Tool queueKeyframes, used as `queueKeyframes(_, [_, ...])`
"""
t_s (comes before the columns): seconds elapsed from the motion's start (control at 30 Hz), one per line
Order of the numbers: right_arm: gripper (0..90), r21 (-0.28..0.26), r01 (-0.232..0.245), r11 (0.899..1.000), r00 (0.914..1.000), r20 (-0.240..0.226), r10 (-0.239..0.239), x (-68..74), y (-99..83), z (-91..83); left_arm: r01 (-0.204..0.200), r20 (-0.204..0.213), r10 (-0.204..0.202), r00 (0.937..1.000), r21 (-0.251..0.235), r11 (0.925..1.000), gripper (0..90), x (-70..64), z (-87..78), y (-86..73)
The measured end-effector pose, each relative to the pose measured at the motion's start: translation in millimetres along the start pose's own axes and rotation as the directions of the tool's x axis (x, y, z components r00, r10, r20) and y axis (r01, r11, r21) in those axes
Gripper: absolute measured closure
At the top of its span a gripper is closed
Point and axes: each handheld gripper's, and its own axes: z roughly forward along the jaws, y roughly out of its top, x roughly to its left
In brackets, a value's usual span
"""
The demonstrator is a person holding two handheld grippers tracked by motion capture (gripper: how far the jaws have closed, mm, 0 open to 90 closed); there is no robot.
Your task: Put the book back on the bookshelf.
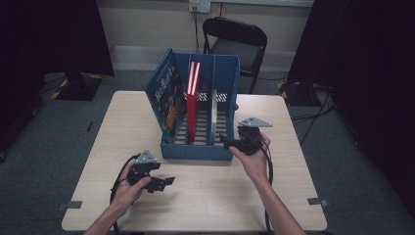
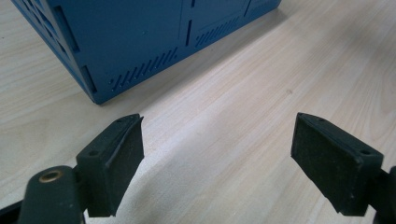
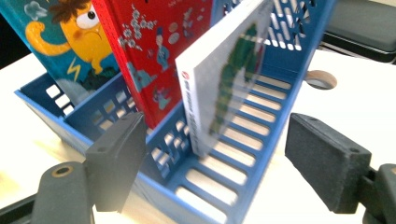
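A blue three-slot file rack (image 1: pixel 195 149) stands at the table's middle. A teal cartoon book (image 1: pixel 165 98) leans in its left slot, a red book (image 1: pixel 192 105) stands in the middle slot, and a white book (image 1: pixel 214 113) in the right one. My right gripper (image 1: pixel 224 140) is open at the rack's front right corner. In the right gripper view its jaws (image 3: pixel 217 123) straddle the white book (image 3: pixel 224 79) without touching it, beside the red book (image 3: pixel 159 46). My left gripper (image 1: pixel 165 182) rests open over bare table, front left of the rack (image 2: pixel 140 37), with nothing between its jaws (image 2: pixel 217 126).
A black chair (image 1: pixel 240 41) stands behind the table. A round cable hole (image 3: pixel 321 79) sits in the tabletop just right of the rack. Dark curtains hang at both sides. Bare table (image 1: pixel 205 200) stretches in front of the rack.
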Motion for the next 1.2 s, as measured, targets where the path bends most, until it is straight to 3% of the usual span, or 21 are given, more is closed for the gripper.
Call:
queueKeyframes(0.23, [17.9,0.012,0.005,1.000,0.9996,0.026,-0.006,-12.9,-19.8,-25.6,0.007,-0.009,-0.007,0.9999,-0.006,1.0000,16.8,1.4,-1.1,-0.6])
queueKeyframes(0.73, [18.6,0.056,-0.033,0.998,0.9955,0.091,0.028,-43.9,-66.4,-73.3,0.014,-0.034,-0.015,0.9993,-0.015,0.9998,16.8,4.4,-3.6,-1.8])
queueKeyframes(0.87, [18.2,0.083,-0.054,0.995,0.9933,0.106,0.045,-52.0,-79.1,-78.3,0.020,-0.039,-0.021,0.9990,-0.016,0.9997,16.8,5.2,-3.5,-2.1])
queueKeyframes(0.97, [18.5,0.123,-0.042,0.991,0.9910,0.131,0.025,-56.3,-89.9,-80.7,0.024,-0.048,-0.024,0.9985,-0.016,0.9996,16.8,6.9,-5.1,-2.7])
queueKeyframes(1.1, [21.0,0.128,-0.040,0.991,0.9794,0.201,0.014,-59.4,-107.9,-86.8,0.031,-0.055,-0.031,0.9980,-0.014,0.9994,16.7,8.0,-5.0,-3.4])
queueKeyframes(1.2, [20.1,0.155,-0.064,0.986,0.9789,0.202,0.032,-65.0,-115.5,-85.2,0.015,-0.060,-0.016,0.9981,-0.008,0.9999,16.7,7.6,-3.0,-3.2])
